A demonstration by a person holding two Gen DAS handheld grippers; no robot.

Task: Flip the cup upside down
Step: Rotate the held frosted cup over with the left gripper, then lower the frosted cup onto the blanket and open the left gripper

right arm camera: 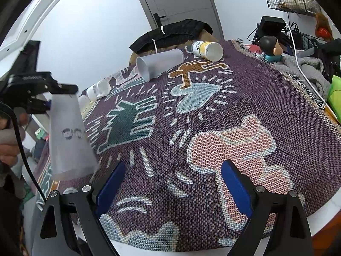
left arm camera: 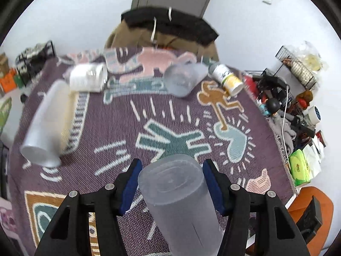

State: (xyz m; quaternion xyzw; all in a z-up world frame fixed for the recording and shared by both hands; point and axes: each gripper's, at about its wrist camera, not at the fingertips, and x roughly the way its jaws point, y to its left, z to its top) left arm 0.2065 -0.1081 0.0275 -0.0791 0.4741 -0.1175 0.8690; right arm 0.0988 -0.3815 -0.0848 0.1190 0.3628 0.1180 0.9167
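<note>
Up above the patterned cloth (right arm camera: 266,89), the left gripper (left arm camera: 171,170) clamps a frosted cup (left arm camera: 181,202), base upward, mouth down. Well apart, the right gripper (right arm camera: 172,179) hovers unclenched over bare cloth near the table's front edge. Two more frosted cups lie toppled (left arm camera: 183,79), (left arm camera: 48,123).

Cup (left arm camera: 179,200) between left hand-held gripper (left arm camera: 170,177) fingers, above rug (left arm camera: 127,128); bottle (left arm camera: 227,79) lies behind.

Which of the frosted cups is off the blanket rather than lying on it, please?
The frosted cup with two small cartoon faces, gripped by the left gripper, base up. The other frosted cup lies on its side.
</note>
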